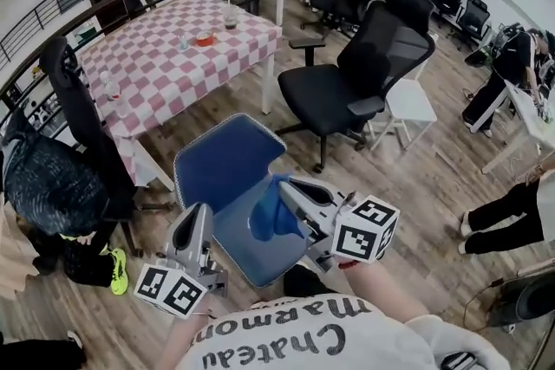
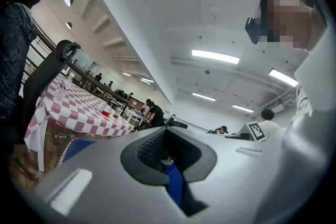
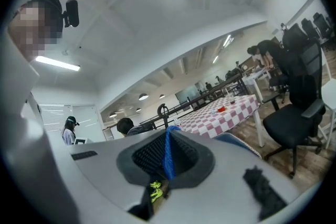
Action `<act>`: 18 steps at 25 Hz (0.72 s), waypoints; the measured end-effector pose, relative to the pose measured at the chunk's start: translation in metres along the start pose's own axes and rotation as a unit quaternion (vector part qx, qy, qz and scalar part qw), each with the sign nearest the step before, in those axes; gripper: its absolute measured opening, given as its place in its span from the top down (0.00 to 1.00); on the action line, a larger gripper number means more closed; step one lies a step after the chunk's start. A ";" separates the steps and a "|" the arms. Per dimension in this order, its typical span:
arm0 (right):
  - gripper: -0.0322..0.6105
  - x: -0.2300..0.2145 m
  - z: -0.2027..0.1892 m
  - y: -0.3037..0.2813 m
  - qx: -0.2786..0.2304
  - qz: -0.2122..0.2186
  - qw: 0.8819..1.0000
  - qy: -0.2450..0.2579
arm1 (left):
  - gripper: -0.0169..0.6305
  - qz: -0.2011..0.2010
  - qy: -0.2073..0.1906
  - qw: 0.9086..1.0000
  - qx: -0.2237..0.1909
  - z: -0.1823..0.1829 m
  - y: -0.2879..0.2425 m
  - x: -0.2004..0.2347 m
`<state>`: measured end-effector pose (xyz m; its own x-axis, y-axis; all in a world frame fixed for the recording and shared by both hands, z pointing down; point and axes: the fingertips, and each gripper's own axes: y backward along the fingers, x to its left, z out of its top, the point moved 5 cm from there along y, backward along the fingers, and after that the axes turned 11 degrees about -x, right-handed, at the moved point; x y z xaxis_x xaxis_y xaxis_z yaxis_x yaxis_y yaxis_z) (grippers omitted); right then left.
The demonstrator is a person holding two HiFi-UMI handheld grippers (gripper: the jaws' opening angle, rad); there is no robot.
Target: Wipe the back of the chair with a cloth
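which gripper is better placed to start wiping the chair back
Right. The right hand-held gripper is shut on the blue cloth, right over the blue chair back. The left hand-held gripper sits at the chair's edge, apart from the cloth.

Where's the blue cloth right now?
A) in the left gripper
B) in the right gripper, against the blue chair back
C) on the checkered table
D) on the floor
B: the blue cloth is pinched in the right gripper and lies against the blue chair back; the right gripper view shows blue fabric between its jaws.
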<state>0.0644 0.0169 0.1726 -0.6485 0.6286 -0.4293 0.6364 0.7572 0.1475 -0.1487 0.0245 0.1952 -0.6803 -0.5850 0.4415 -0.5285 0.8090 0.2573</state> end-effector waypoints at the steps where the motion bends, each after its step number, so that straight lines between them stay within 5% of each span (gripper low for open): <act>1: 0.91 -0.008 -0.001 -0.002 0.009 0.008 1.000 -0.007 | 0.97 0.009 -0.002 1.000 0.001 -0.005 -0.005 0.000; 18: 0.91 -0.105 -0.040 -0.087 0.146 0.149 0.976 -0.055 | 0.97 0.167 -0.037 0.985 0.024 -0.070 -0.046 0.028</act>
<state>0.0607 -0.1079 0.2405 -0.3768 0.7787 -0.5017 0.8925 0.4501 0.0282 -0.1084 -0.0250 0.2562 -0.8548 -0.2900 0.4304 -0.2902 0.9546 0.0669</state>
